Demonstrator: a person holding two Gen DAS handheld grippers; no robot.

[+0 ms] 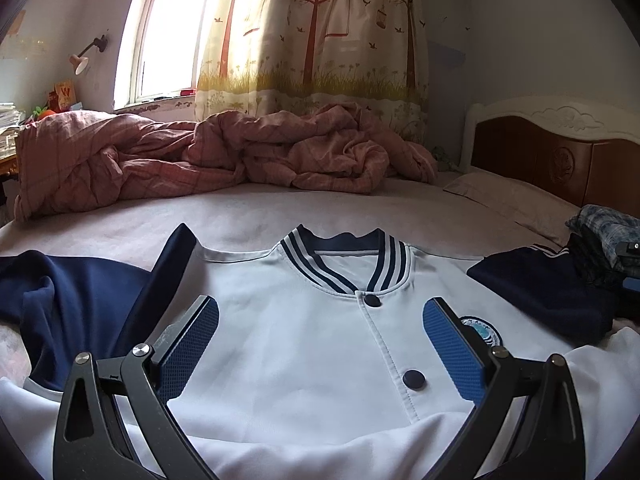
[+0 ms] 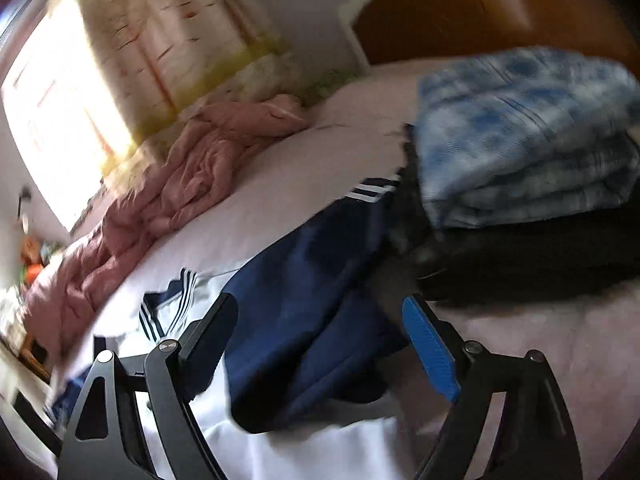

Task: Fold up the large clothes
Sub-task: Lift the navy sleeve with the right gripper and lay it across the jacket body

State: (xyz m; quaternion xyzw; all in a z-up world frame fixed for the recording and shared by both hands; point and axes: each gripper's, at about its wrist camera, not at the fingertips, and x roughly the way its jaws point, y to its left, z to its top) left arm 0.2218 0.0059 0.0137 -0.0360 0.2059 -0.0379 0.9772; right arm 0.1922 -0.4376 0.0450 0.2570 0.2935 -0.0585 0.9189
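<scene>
my left hand-held gripper point(image 1: 320, 344) hangs wide open over the white jacket point(image 1: 304, 360), spread front-up on the bed point(image 1: 248, 212) just beneath it. my right hand-held gripper point(image 2: 320, 344) is also wide, empty, above the jacket's navy sleeve point(image 2: 304, 320), folded clothes point(image 2: 520, 152) ahead to its right.

White "W" on red-orange box point(image 1: 65, 92) by window (jacket badge point(image 1: 482, 332) lettering unreadable).

left wrist view sits low and near the jacket point(image 1: 304, 344), facing 12 o'clock; right wrist view tilts toward 2 o'clock; both share it.
</scene>
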